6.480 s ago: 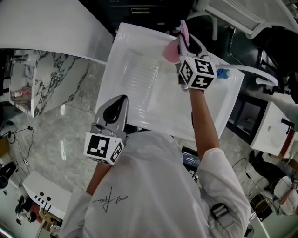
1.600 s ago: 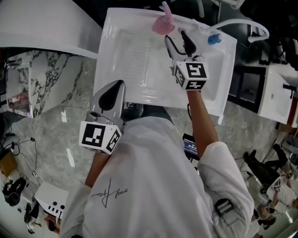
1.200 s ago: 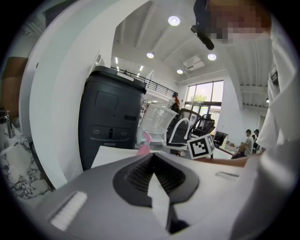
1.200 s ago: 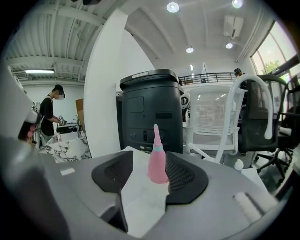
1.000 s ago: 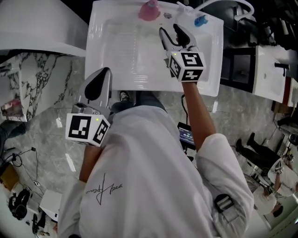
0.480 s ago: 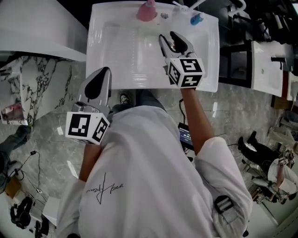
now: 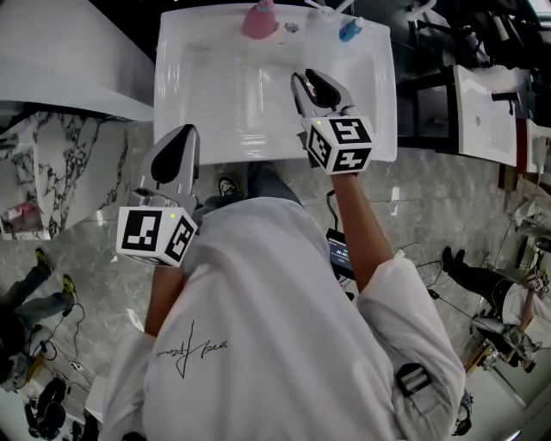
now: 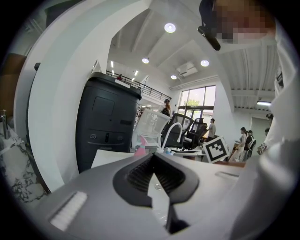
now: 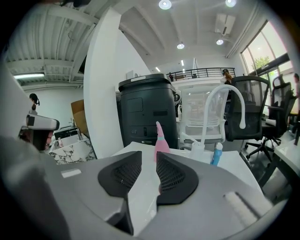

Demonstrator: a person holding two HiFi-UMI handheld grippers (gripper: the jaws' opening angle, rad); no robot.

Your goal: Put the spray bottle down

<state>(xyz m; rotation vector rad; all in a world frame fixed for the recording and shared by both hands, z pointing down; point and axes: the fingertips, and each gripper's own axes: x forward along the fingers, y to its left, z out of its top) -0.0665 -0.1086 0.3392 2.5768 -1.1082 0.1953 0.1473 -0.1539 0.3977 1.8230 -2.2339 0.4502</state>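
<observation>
The bottle (image 7: 259, 19) stood upright at the counter's (image 7: 379, 129) far edge, free of both grippers. The right gripper (image 7: 307, 79) fingers, slightly apart and empty, had just been closing. The left gripper (image 7: 178, 138) fingers were together. Risk: a stray forward swing could topple the bottle.

Grey marbled floor (image 7: 86, 198) under a white table (image 7: 383, 86), round ceiling lights (image 9: 165, 4), tall window (image 9: 262, 51), black office chair (image 9: 251, 105)
</observation>
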